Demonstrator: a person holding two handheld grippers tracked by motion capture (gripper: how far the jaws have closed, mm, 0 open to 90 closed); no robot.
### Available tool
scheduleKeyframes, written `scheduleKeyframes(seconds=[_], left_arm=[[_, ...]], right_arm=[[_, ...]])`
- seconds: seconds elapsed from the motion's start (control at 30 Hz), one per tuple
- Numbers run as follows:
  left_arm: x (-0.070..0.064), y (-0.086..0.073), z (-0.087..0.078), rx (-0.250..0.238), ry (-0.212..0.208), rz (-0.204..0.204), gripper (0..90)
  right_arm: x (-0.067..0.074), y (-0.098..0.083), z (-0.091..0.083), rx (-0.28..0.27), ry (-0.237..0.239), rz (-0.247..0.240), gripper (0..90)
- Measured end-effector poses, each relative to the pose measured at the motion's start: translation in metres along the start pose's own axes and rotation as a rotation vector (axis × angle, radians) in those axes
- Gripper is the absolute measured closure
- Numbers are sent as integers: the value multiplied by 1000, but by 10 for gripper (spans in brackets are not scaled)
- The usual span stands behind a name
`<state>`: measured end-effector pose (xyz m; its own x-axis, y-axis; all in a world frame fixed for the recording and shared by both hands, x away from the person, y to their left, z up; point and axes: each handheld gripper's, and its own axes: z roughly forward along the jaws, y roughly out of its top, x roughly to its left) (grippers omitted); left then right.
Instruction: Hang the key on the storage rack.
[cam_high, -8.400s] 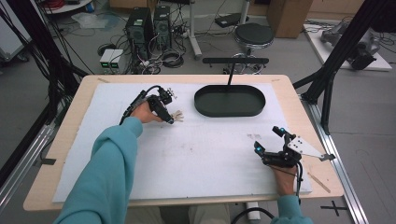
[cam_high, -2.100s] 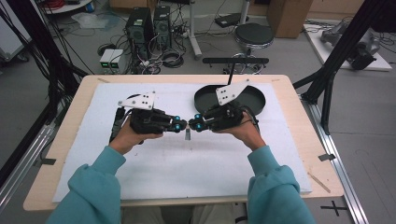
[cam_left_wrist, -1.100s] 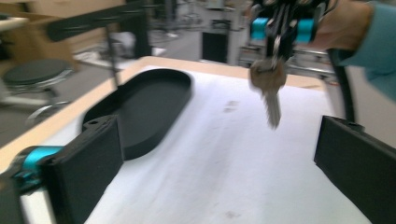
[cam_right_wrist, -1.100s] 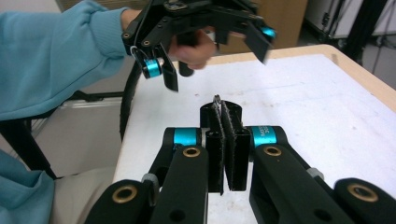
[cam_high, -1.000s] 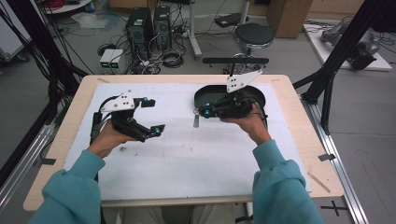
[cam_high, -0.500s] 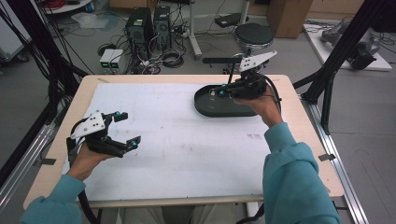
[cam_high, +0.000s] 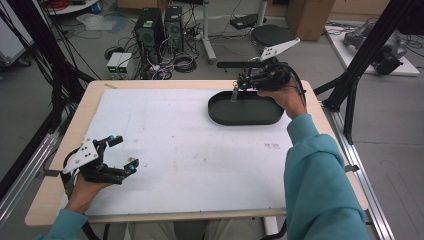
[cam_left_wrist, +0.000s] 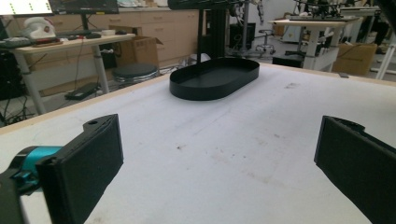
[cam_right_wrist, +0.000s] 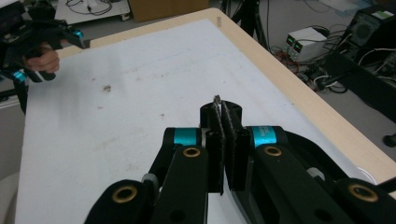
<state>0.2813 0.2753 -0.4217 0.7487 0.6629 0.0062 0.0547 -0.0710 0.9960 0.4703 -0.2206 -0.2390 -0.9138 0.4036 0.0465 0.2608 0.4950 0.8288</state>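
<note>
A thin metal piece (cam_high: 234, 93), likely a small screw or pin, hangs pinched in the right gripper (cam_high: 242, 85) just over the black tray (cam_high: 245, 116) at upper right of the high view; in the right gripper view its tip (cam_right_wrist: 216, 99) pokes out between the closed jaws. It looks light, stiff and slippery, best nipped mid-shank. The tray's low wall sits directly below. At lower left, the left gripper (cam_high: 123, 153) hovers wide and holding nothing over the bare white mat (cam_high: 190, 150).
</note>
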Motion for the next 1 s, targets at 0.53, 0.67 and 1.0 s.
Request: scheduleKeyframes(seconds=[0.53,0.67,1.0], left_arm=[[-5,-32,-8,-48,75,-2,17],[-7,-34,-9,-46,77,11,17],[-6,-36,-10,-61,121,-18,17]], right_arm=[[-31,14,-13,27,-89,37,888],[-37,14,-12,30,-91,51,888],[-55,6,-2,38,-107,71,888]])
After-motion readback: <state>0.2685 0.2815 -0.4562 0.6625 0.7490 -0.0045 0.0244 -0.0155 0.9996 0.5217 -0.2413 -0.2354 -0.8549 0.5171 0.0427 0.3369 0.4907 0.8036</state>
